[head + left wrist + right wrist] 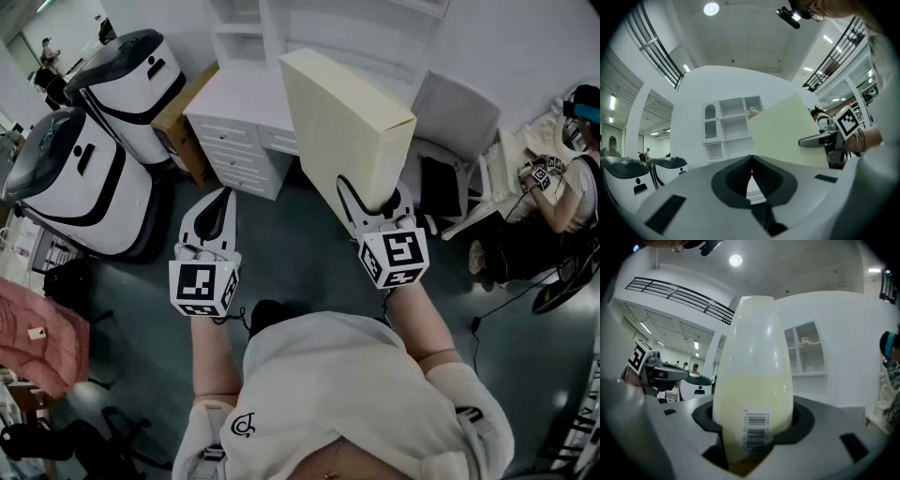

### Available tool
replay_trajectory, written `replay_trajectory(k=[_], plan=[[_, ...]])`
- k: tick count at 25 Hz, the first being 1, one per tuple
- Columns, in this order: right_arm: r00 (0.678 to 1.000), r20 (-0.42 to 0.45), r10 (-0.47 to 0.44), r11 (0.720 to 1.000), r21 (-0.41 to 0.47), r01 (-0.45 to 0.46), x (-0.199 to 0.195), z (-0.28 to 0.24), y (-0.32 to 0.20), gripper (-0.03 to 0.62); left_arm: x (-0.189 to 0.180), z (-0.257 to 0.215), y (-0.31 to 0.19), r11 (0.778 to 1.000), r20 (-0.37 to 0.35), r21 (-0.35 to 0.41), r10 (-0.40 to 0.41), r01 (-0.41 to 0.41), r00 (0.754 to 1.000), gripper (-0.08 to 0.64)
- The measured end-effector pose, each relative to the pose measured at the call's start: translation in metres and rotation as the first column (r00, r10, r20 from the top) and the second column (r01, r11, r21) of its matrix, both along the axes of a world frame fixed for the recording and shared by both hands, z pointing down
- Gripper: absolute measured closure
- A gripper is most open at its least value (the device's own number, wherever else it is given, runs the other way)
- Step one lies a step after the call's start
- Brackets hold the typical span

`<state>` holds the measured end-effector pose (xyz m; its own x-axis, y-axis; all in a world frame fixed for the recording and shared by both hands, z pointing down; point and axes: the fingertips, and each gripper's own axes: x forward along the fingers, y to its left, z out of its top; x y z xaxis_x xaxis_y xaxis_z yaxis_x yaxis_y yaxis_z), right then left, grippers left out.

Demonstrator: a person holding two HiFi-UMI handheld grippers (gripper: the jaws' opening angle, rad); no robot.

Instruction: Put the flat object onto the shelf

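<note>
Wears a white shirt (pixel 337 394) nearest the lens. Grips the flat cream box (pixel 342 122) by its lower end in the right gripper (pixel 375 202), jaws clamped on it, raised in the air, apart from the white shelf (pixel 234 42). Holds the left gripper (pixel 223 194) level alongside, jaws pressed together, empty.

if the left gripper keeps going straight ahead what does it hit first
Most likely the white shelf unit, low down near its drawers. Nothing shows between it and the left gripper; the flat box is off to its right. Depth is unclear.
</note>
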<state>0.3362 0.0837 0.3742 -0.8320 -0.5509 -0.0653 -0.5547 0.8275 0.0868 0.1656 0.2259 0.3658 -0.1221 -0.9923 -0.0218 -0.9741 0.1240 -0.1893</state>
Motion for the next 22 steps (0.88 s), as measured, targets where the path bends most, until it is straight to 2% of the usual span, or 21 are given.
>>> replay_trajectory(k=[8, 14, 22], plan=[[1.000, 0.002, 0.006, 1.000, 0.007, -0.007, 0.004, -0.002, -0.001, 0.327, 0.002, 0.000, -0.001, 1.000, -0.011, 0.005, 0.004, -0.003, 1.000, 0.548], [1.000, -0.014, 0.028, 0.996, 0.090, -0.026, 0.005, -0.008, 0.001, 0.331, 0.001, 0.003, -0.004, 1.000, -0.014, 0.000, 0.008, -0.008, 1.000, 0.548], [1.000, 0.006, -0.007, 0.996, 0.090, 0.007, -0.006, -0.010, -0.010, 0.337, -0.009, 0.011, -0.012, 1.000, -0.021, -0.013, 0.006, -0.006, 1.000, 0.548]])
